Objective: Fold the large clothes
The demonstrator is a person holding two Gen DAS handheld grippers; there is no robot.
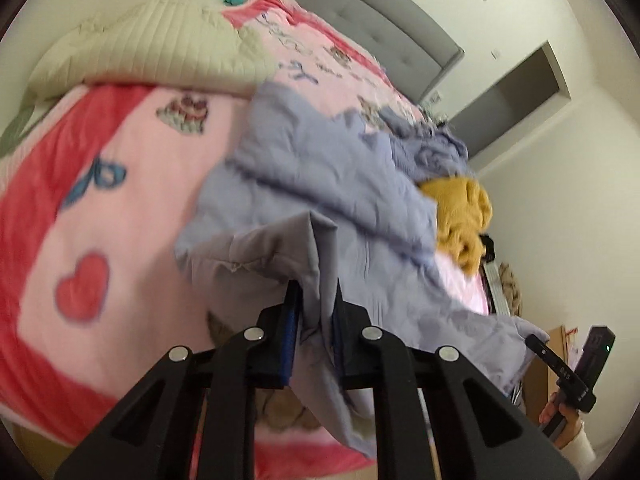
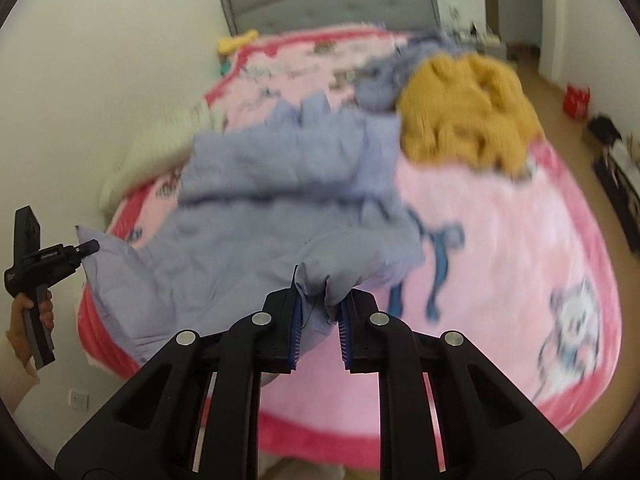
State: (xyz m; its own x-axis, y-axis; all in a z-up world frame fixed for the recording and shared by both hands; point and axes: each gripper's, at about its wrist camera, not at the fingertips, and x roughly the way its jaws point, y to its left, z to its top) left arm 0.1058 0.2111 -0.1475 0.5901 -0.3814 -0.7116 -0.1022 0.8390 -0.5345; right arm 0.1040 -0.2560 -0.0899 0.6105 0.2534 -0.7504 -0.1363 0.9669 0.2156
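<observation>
Seemingly soft and limp, the lavender garment (image 1: 320, 184) trails across the bed (image 1: 100, 208), one edge pinched in the left gripper (image 1: 316, 308) fingers. From the right wrist, the right gripper (image 2: 320, 312) fingers pinch another bunched edge; corners look like the best holds.

Soft even indoor light, heavy motion blur, fisheye-bent edges, dark corner vignette
</observation>
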